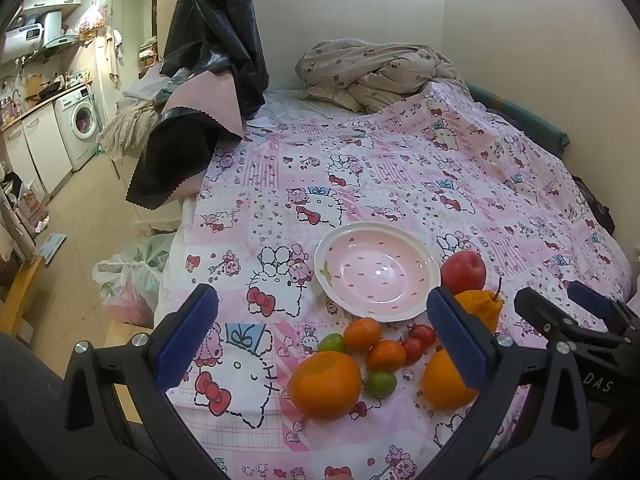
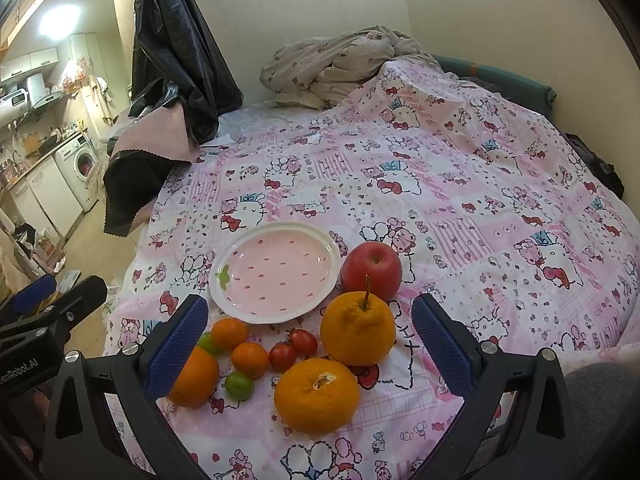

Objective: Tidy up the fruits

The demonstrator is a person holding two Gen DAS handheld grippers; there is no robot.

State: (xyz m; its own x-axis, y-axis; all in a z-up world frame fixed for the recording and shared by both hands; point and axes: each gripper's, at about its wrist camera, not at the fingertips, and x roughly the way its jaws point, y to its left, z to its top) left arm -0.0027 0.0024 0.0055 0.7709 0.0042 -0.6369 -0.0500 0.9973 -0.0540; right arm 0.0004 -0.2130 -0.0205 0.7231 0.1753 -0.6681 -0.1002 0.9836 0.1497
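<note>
At the far left of the cluster, the left gripper (image 1: 320,344) hangs above the bedspread (image 2: 460,184) with its blue fingers (image 1: 186,336) spread wide and nothing between them; the right gripper (image 2: 310,344) beside it is likewise wide apart and empty. Below them the fruit lies loose on the soft cover, just in front of the empty pink bowl (image 2: 320,248): a big orange (image 2: 194,380) at the left, two green limes (image 2: 239,386), two small tangerines (image 2: 249,359), a pair of cherry tomatoes (image 2: 282,357), then a second big orange (image 2: 316,395), a knobbly stemmed citrus (image 2: 357,330), and a red apple (image 2: 371,269) furthest right, touching or nearly touching the bowl's rim. The likely trouble is the bedding: it gives under pressure, so a gripper pressing down could tip the bowl or send round fruit rolling toward the edge. The tomatoes are soft and could burst in a hard squeeze, and the closely packed small fruit could get knocked aside by a wide-open finger.
</note>
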